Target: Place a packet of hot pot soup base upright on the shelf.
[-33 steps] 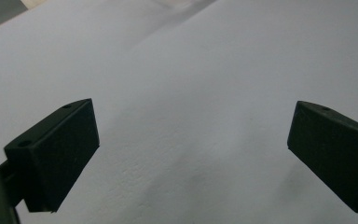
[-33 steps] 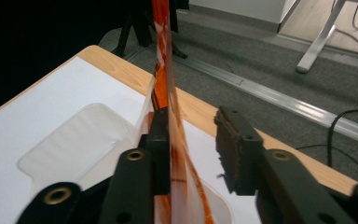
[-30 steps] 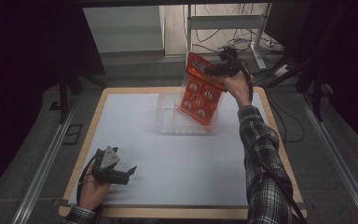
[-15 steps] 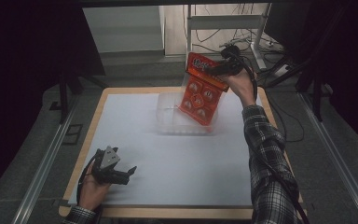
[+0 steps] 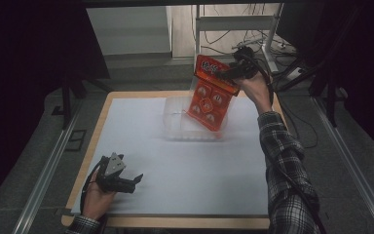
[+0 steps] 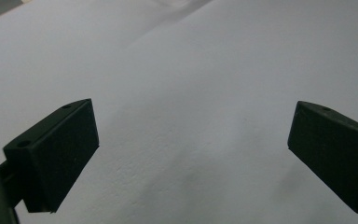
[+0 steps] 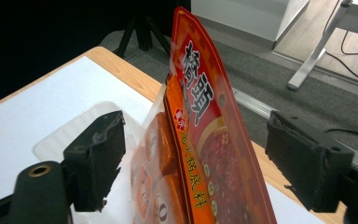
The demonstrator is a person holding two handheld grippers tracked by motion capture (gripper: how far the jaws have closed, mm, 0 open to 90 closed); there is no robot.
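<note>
An orange-red snack package (image 5: 208, 100) with printed characters hangs tilted in the air over a clear plastic container (image 5: 171, 123) at the far middle of the table. My right gripper (image 5: 222, 74) holds the package by its top end. In the right gripper view the package (image 7: 205, 140) stands edge-on between the two jaws of my right gripper (image 7: 193, 135), with the container (image 7: 70, 135) below it. My left gripper (image 5: 135, 181) rests open near the table's front left corner. Its jaws stand wide apart over bare white sheet in the left gripper view (image 6: 191, 140).
A white sheet (image 5: 199, 175) covers the wooden table (image 5: 126, 97). A metal stand (image 5: 272, 29) and cables lie on the floor beyond the far edge. A dark tripod leg (image 7: 137, 23) stands off the far left corner.
The right hand has shifted the package very slightly over the container and kept it aloft. The left gripper has not moved.
</note>
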